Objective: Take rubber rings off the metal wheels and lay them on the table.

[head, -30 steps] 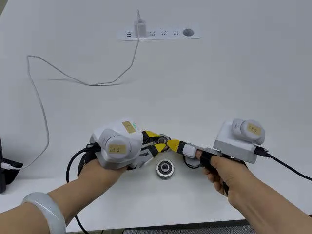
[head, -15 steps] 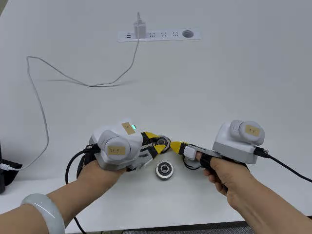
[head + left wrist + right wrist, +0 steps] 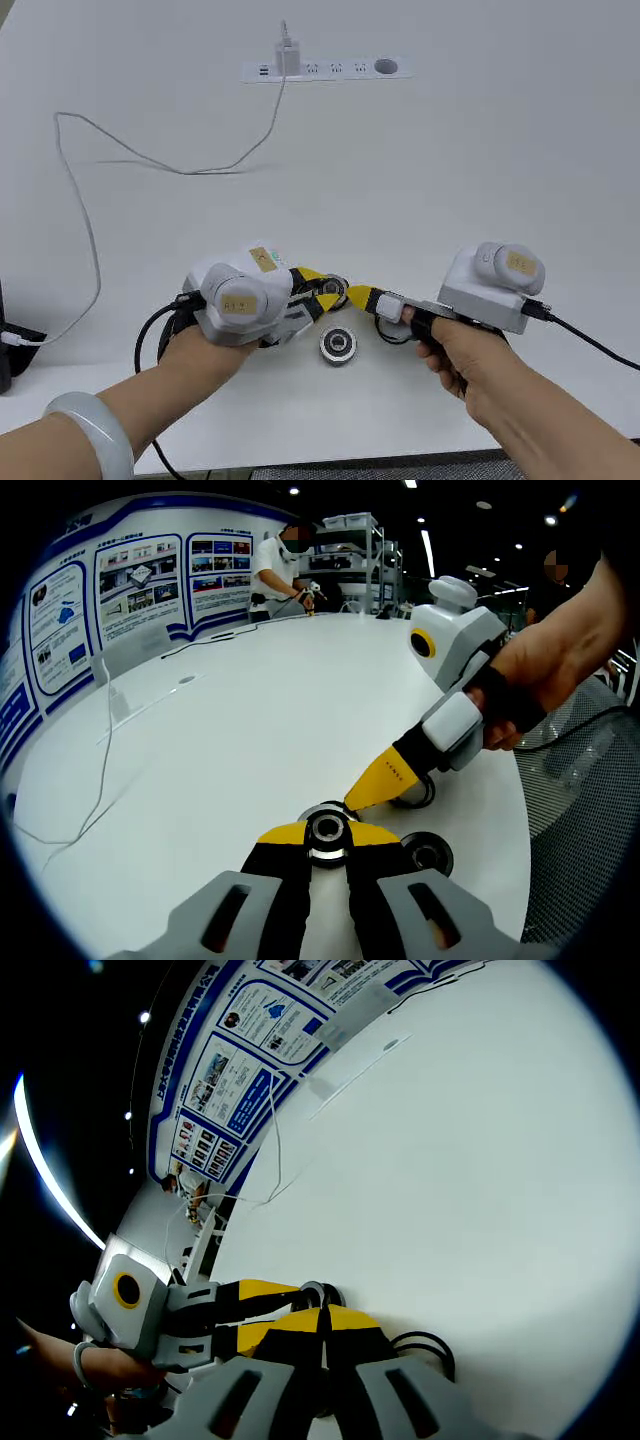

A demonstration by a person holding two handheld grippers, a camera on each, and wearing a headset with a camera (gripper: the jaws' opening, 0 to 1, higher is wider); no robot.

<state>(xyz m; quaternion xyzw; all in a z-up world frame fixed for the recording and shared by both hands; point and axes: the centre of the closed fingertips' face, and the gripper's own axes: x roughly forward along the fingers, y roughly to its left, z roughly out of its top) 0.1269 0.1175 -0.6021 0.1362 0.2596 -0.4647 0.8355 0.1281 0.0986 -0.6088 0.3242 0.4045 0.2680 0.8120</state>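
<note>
Wheel in left claw; right claw touching rim.

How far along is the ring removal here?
Done: one rubber ring lies loose on the table by the right gripper. In hand: the left gripper clamps a wheel, the right gripper's shut tips at its rim. Left: that ring, and the other wheel lying nearby seems ringed too.

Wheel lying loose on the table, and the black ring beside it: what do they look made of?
The loose wheel looks like metal: a silvery hub with glints, inside a dark matt band, probably rubber. The black ring looks like rubber: thin, matt, no shine, though plastic can't be ruled out.
</note>
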